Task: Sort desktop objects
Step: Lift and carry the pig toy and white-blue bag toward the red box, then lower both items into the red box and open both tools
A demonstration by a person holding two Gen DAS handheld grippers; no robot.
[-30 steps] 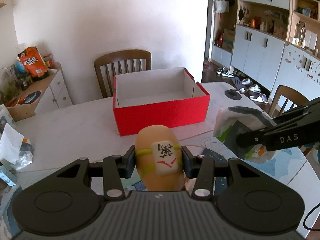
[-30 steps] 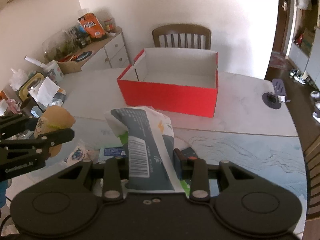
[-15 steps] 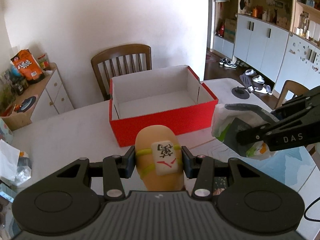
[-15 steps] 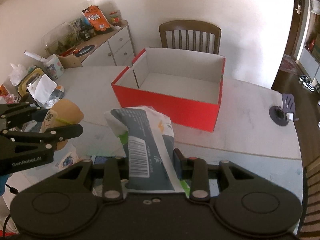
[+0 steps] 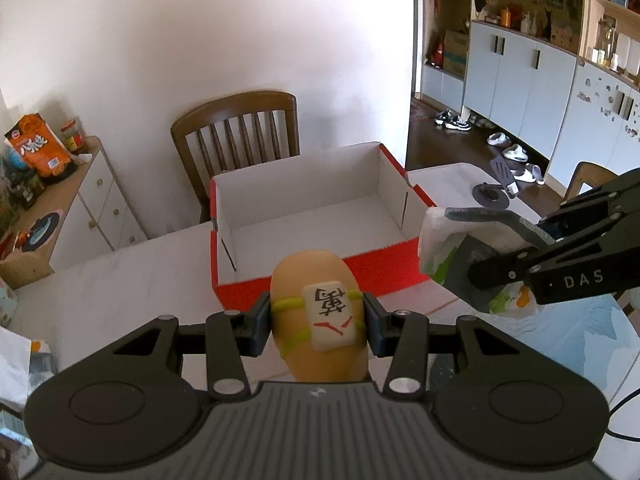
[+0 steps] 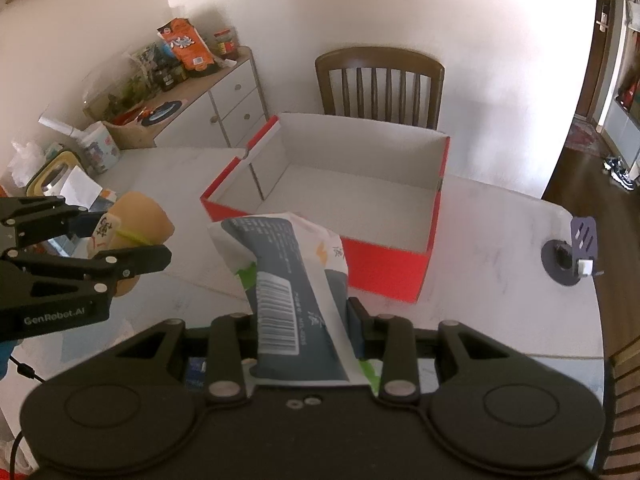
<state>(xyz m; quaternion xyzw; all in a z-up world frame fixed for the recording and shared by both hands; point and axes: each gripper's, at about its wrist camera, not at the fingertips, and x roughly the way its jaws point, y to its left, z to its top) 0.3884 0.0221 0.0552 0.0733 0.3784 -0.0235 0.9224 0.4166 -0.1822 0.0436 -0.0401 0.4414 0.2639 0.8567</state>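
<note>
My left gripper (image 5: 316, 320) is shut on a tan egg-shaped toy (image 5: 316, 344) with a white mahjong tile strapped on by yellow bands. The same toy (image 6: 136, 220) shows at the left of the right wrist view. My right gripper (image 6: 302, 328) is shut on a grey, white and green snack packet (image 6: 288, 280) with a barcode; the packet (image 5: 464, 248) also appears at the right of the left wrist view. Both held things hover just in front of an empty red cardboard box (image 5: 384, 268) (image 6: 384, 272) with a white inside.
A wooden chair (image 5: 236, 136) stands behind the box. A sideboard (image 6: 208, 96) with snack bags and jars lies to the left. A dark round phone stand (image 6: 572, 256) sits on the white table (image 6: 500, 280) to the right. Papers and small packets lie at the table's left edge (image 5: 16, 360).
Both grippers have moved toward the red box with their loads; the box now looks larger and nearer in both views. Neither grip has changed.
</note>
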